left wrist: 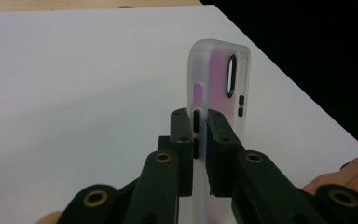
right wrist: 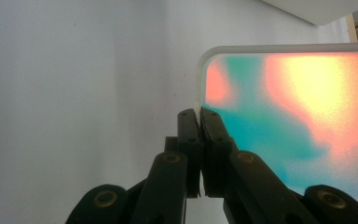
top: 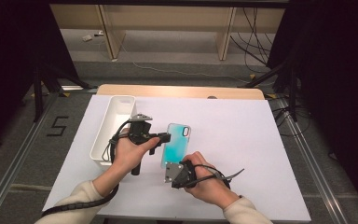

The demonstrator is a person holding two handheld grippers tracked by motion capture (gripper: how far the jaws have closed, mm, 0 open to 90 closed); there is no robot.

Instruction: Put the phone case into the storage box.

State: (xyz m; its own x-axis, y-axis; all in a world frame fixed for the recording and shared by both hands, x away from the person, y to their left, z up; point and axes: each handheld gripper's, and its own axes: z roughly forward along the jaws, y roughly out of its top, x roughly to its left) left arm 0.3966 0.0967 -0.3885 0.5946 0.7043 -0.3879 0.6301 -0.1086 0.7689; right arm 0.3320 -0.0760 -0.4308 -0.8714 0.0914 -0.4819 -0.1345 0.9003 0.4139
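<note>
The phone case (top: 176, 144) is held over the white table (top: 242, 140), just right of the tray (top: 114, 126). The left gripper (top: 165, 138) clamps its side edge; the right gripper (top: 171, 169) pinches what looks like its bottom corner

One phone case (top: 176, 144), one white bin (top: 114, 125)

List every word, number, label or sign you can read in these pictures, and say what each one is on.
"5": a black marking on the grey floor left of the table, in the high view.
No print can be seen on the phone case, the white bin, the left gripper or the right gripper.
</note>
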